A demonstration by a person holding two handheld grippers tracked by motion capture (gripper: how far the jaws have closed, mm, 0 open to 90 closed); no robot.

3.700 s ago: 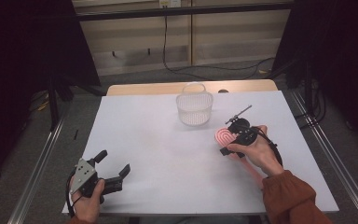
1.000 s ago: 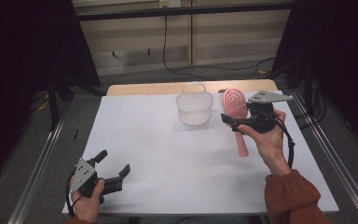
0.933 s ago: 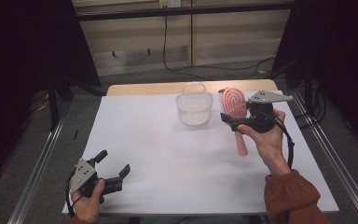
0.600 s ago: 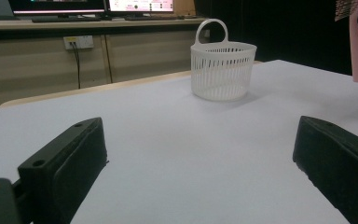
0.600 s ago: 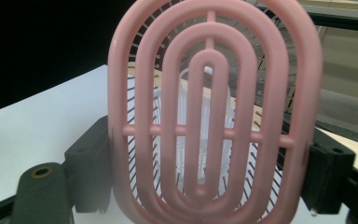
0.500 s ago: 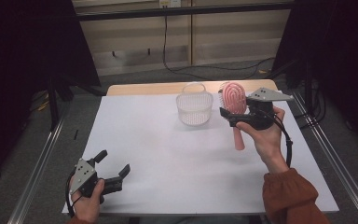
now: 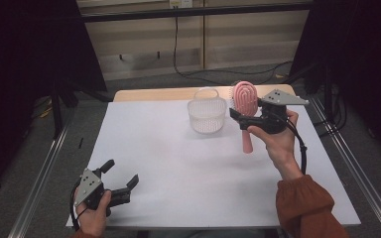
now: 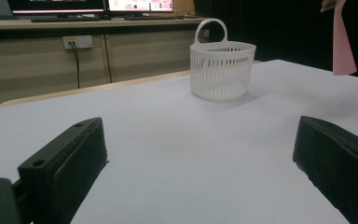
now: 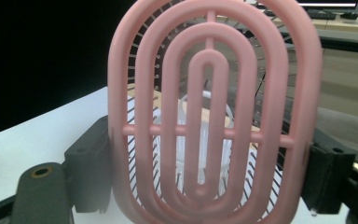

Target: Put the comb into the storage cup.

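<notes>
My right gripper (image 7: pixel 242 117) is shut on a pink hairbrush (image 7: pixel 246 101), held upright above the table with its handle hanging down. It hovers just right of a white slotted basket (image 7: pixel 207 113) with a loop handle. In the right gripper view the brush's oval ribbed head (image 9: pixel 212 112) stands between the two black jaws, and the basket shows through its gaps. My left gripper (image 7: pixel 121 177) rests open at the table's near left corner, nothing between its jaws. In the left gripper view the basket (image 8: pixel 221 69) stands far ahead and the brush handle (image 8: pixel 343 42) hangs at the top right.
The white table top (image 7: pixel 168 163) runs from the basket to the near edge. A wooden strip (image 7: pixel 154 93) lines its far edge. Metal rails (image 7: pixel 44 168) flank both sides, and cables lie on the floor behind.
The right hand has carried the brush a little left and toward the basket, after lifting it from the table earlier. The left gripper has kept still.
</notes>
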